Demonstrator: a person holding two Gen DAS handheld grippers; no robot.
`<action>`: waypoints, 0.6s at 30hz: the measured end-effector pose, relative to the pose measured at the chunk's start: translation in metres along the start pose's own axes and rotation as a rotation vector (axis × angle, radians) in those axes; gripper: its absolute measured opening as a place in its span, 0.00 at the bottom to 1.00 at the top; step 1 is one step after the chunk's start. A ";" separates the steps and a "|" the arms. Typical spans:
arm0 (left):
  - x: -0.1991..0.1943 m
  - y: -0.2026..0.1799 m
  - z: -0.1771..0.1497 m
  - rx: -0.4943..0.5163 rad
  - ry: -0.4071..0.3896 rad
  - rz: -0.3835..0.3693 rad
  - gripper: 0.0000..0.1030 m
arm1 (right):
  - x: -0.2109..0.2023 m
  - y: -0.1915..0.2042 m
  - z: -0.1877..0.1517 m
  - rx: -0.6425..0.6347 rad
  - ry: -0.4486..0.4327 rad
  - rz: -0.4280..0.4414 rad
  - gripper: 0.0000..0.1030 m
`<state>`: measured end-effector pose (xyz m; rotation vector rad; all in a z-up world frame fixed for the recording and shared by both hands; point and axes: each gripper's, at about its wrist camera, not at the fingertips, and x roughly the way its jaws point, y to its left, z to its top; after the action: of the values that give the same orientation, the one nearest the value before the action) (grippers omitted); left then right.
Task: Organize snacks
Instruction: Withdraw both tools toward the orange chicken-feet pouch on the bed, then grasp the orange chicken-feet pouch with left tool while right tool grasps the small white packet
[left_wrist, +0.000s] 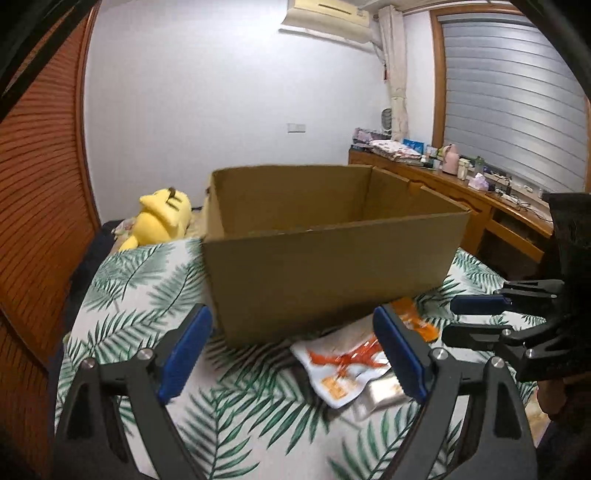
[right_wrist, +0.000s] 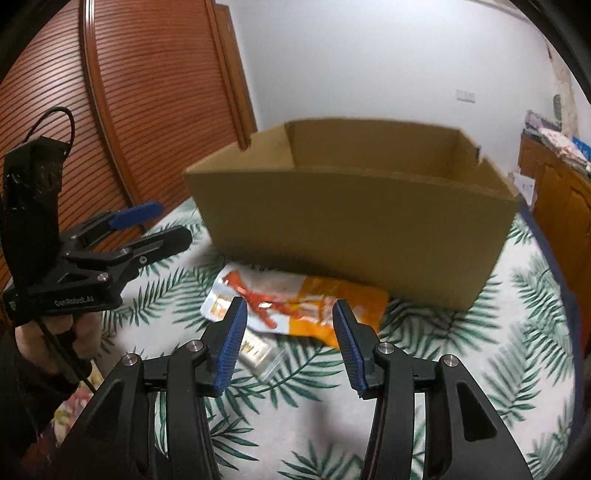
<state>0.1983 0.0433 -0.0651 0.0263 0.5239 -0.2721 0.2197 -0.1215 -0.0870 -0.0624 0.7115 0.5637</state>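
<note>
An open cardboard box (left_wrist: 325, 273) stands on the leaf-print bed; it also shows in the right wrist view (right_wrist: 351, 236). An orange-and-white snack bag (left_wrist: 347, 365) lies flat in front of it, seen too in the right wrist view (right_wrist: 291, 306), over a small clear packet (right_wrist: 258, 354). My left gripper (left_wrist: 291, 350) is open and empty, above the bed left of the bag. My right gripper (right_wrist: 290, 332) is open and empty, hovering just over the bag. Each gripper shows in the other's view, the right one (left_wrist: 454, 317) and the left one (right_wrist: 170, 225).
A yellow plush toy (left_wrist: 162, 218) lies behind the box at the left. A wooden louvred wardrobe (left_wrist: 37, 184) runs along the left. A cluttered wooden desk (left_wrist: 461, 181) stands at the right under the window. The leaf-print bedspread (left_wrist: 147, 295) surrounds the box.
</note>
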 end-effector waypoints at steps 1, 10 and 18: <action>0.001 0.004 -0.004 -0.008 0.006 0.008 0.87 | 0.004 0.001 -0.001 -0.002 0.009 0.007 0.47; 0.001 0.019 -0.016 -0.019 0.028 0.036 0.87 | 0.045 0.014 -0.010 -0.030 0.115 0.040 0.47; 0.003 0.025 -0.019 -0.042 0.033 0.028 0.87 | 0.058 0.028 -0.008 -0.116 0.187 0.055 0.47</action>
<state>0.1979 0.0689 -0.0838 -0.0023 0.5619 -0.2332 0.2361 -0.0722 -0.1265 -0.2066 0.8642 0.6573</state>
